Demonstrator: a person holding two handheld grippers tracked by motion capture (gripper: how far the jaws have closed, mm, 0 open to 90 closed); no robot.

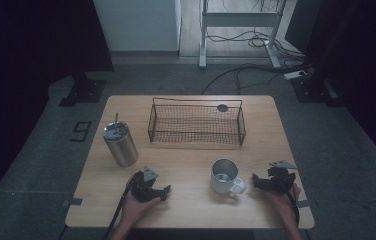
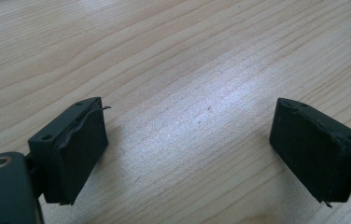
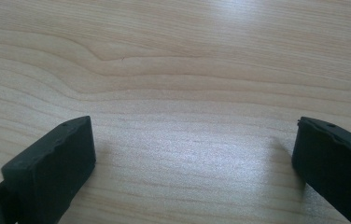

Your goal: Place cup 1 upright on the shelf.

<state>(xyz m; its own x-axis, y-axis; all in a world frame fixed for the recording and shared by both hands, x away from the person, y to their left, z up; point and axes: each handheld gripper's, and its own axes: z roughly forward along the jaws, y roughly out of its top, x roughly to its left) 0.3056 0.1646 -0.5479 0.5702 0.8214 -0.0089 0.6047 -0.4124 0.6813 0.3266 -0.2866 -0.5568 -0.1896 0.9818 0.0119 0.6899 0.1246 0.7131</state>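
1. Left gripper (image 1: pixel 165 192) resting low on the wooden table (image 1: pixel 186 215), jaws spread wide, nothing but bare wood grain between them.
2. Steel tumbler (image 1: pixel 120 144) with straw standing upright beyond and left of that gripper, well apart.
3. Wire basket (image 1: pixel 196 124) farther back, between both grippers' lines.
4. White mug (image 1: pixel 224 176) standing upright just left of the right gripper (image 1: pixel 256 182), handle turned toward it, not touching.
5. Right gripper jaws likewise spread, holding nothing.

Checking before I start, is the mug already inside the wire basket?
No, the mug stands on the bare table in front of the wire basket, near the right hand-held gripper.
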